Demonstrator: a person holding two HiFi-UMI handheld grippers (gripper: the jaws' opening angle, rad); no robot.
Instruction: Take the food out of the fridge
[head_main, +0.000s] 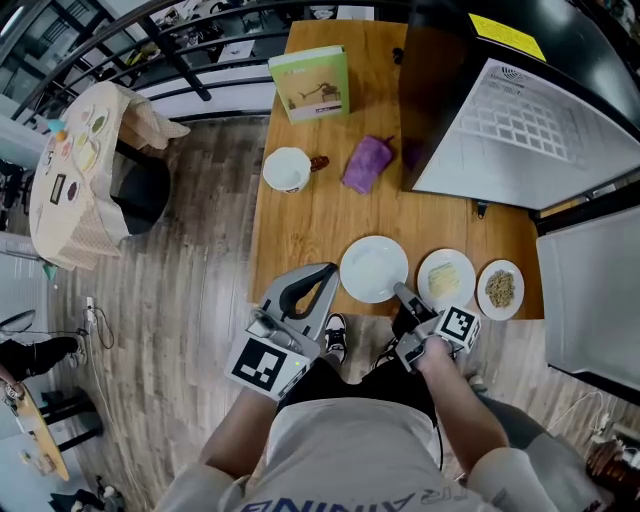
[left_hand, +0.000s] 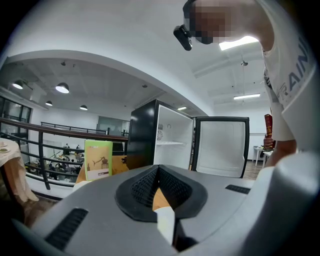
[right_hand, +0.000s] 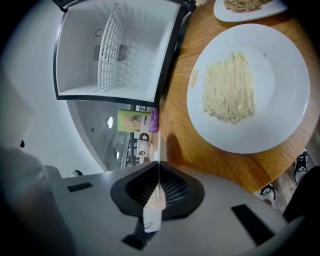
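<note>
Both sets of jaws closed & empty: left gripper (head_main: 322, 275), right gripper (head_main: 402, 295). Fridge (head_main: 520, 120) bare; noodle plate (head_main: 446, 279), grain plate (head_main: 500, 289) & white plate (head_main: 373, 268) sit at table (head_main: 300, 220) near edge. Risk: right gripper, just beside noodles, could nudge plate off

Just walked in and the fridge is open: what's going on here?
A person holds a gripper in each hand at the edge of the table. Three plates sit there: a white plate, a noodle plate and a grain plate. The fridge stands open. The left gripper and right gripper are shut and empty, the right beside the noodle plate.
</note>
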